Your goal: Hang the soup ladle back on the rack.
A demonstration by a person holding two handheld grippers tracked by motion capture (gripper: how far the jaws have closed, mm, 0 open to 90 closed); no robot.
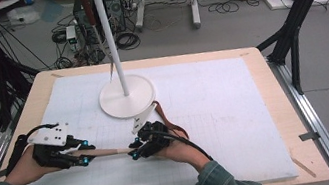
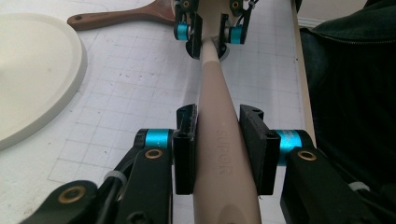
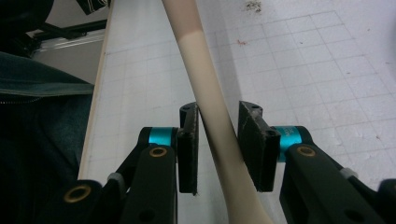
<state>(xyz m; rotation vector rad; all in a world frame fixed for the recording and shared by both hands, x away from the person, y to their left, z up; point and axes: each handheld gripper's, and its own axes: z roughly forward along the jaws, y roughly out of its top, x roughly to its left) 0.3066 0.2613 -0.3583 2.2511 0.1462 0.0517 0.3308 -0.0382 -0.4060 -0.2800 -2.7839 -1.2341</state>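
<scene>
Left gripper (image 2: 218, 149) clamps the beige utensil handle (image 2: 219, 140) snugly; right gripper (image 3: 218, 149) straddles its far end, pads barely off it. One handle, two grippers, one wooden spatula (image 2: 116, 18) beyond.

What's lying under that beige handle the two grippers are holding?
Under the beige handle is the white gridded mat. The handle covers a strip of it. A brown wooden handle lies farther off, beside the white round base.
</scene>
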